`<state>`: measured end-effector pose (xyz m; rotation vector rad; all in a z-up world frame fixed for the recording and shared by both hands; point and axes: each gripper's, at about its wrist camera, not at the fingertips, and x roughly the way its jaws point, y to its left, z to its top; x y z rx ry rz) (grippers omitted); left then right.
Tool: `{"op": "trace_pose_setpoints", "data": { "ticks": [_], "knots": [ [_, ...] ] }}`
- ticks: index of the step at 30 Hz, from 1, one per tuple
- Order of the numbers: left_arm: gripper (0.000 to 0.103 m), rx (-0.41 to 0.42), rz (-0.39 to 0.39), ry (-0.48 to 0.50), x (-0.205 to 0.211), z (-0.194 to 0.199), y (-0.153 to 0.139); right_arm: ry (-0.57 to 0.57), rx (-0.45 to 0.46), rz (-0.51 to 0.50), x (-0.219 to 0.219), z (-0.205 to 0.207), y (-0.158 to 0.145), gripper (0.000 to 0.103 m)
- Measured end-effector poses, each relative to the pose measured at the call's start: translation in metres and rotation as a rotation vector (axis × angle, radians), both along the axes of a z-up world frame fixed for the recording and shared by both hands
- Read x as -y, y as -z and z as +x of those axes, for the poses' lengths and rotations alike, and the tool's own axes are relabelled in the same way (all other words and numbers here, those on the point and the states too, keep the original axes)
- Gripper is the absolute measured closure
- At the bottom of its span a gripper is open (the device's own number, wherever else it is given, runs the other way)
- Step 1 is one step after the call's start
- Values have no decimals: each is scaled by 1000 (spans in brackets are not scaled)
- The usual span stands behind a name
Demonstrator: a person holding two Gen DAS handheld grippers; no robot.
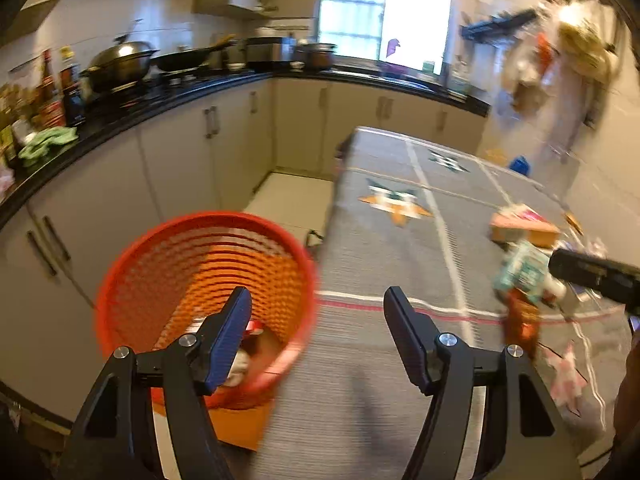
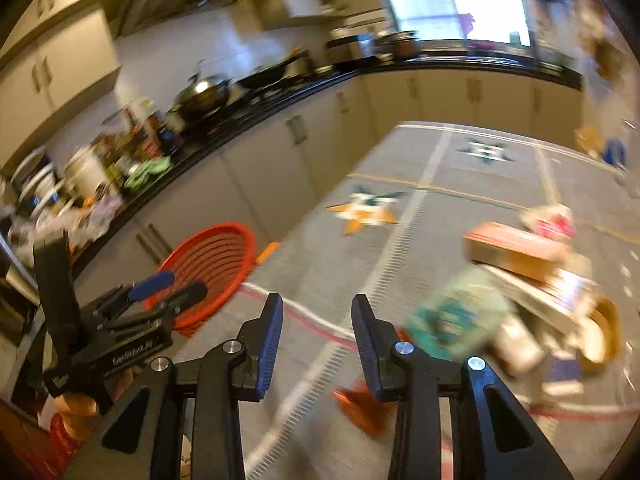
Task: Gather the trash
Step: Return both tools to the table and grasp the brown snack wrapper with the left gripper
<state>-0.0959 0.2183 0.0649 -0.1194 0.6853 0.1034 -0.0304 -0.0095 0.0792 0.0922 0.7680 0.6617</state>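
A red mesh basket (image 1: 200,218) stands below the table's left edge with some scraps in its bottom. My left gripper (image 1: 316,296) is open and empty, one finger over the basket and the other over the grey cloth. A pile of trash lies at the table's right: a teal packet (image 1: 520,272), an orange box (image 1: 524,228), a brown-orange wrapper (image 1: 520,320) and a pink-white wrapper (image 1: 566,372). My right gripper (image 2: 317,300) is open and empty above the cloth, left of the teal packet (image 2: 452,316), the orange box (image 2: 516,248) and an orange wrapper (image 2: 360,404).
The table (image 1: 380,248) wears a grey cloth with star patterns. A black counter (image 1: 120,120) with woks, bottles and a green cloth runs along the left and back walls over pale cabinets. Each gripper shows in the other's view: right (image 1: 592,276), left (image 2: 168,288). Both pictures are blurred.
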Motion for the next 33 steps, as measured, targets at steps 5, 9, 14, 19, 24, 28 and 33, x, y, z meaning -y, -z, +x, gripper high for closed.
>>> {"op": "trace_pose_setpoints", "data": {
  "ticks": [5,9,14,19,24,28,33],
  "knots": [
    [31,-34,5,124,53,8,6,128,-16,-10,62,-4,5,64],
    [28,-65,33,227,101,15,14,208,-50,14,106,-7,17,64],
    [27,-116,66,306,148,26,29,286,-51,25,153,-20,21,64],
    [27,-161,110,306,172,42,44,408,2,22,201,-36,10,54],
    [39,-191,137,288,180,56,48,555,39,-12,248,-40,8,37],
    [69,-210,117,291,180,60,52,565,25,-58,257,-29,17,30],
    [72,-191,104,307,177,54,49,542,26,-145,258,-6,34,22]
  ]
}}
